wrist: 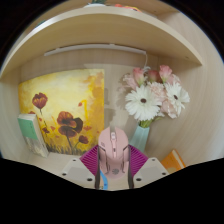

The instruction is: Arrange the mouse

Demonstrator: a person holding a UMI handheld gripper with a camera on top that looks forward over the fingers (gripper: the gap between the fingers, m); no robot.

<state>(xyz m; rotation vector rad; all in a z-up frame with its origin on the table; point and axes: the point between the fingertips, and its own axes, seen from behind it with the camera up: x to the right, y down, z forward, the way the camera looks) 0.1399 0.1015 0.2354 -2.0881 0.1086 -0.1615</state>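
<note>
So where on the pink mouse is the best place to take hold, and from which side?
Grip the pink mouse across its two long flanks, coming from its rear end, as the gripper is set now. The body is narrow and rounded on top, so the sides give the flattest purchase. It lies lengthwise between the jaws, with the pads at either flank; whether they press on it cannot be told.

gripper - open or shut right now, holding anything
gripper: shut on the pink mouse, which sits between the two fingers with a magenta pad against each side.
</note>
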